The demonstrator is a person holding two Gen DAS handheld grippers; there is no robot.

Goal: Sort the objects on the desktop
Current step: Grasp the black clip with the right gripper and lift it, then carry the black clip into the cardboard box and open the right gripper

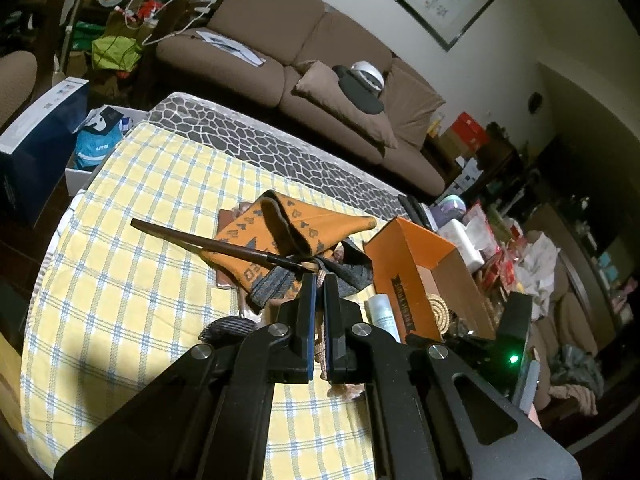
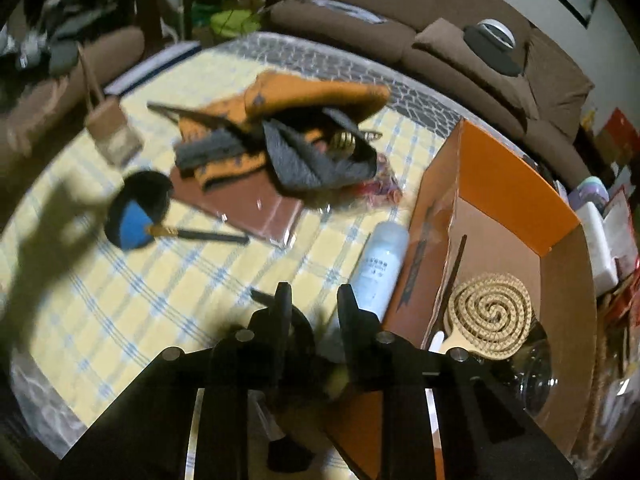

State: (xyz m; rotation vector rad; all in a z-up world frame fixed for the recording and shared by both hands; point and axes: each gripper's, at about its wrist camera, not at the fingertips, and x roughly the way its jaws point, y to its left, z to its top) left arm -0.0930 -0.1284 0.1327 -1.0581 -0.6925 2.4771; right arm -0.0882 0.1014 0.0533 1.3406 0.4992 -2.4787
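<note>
My left gripper (image 1: 319,280) is shut on a tan braided cord (image 1: 320,346) that runs between its jaws, held above the yellow checked tablecloth (image 1: 132,280). Just beyond its tips lie a dark brush (image 1: 216,245) and an orange and grey cloth bag (image 1: 288,236). An orange cardboard box (image 1: 416,256) stands to the right and holds a woven spiral coaster (image 2: 490,316). My right gripper (image 2: 314,296) is open and empty above the cloth, left of the box (image 2: 516,192). A white bottle (image 2: 378,264) lies against the box. A blue and black fan brush (image 2: 136,220) lies further left.
A brown flat packet (image 2: 248,204) lies under the bag (image 2: 304,128). A small wide brush (image 2: 112,132) stands at the table's far left. A brown sofa (image 1: 304,60) runs behind the table. Cluttered boxes and packets (image 1: 480,240) crowd the right side.
</note>
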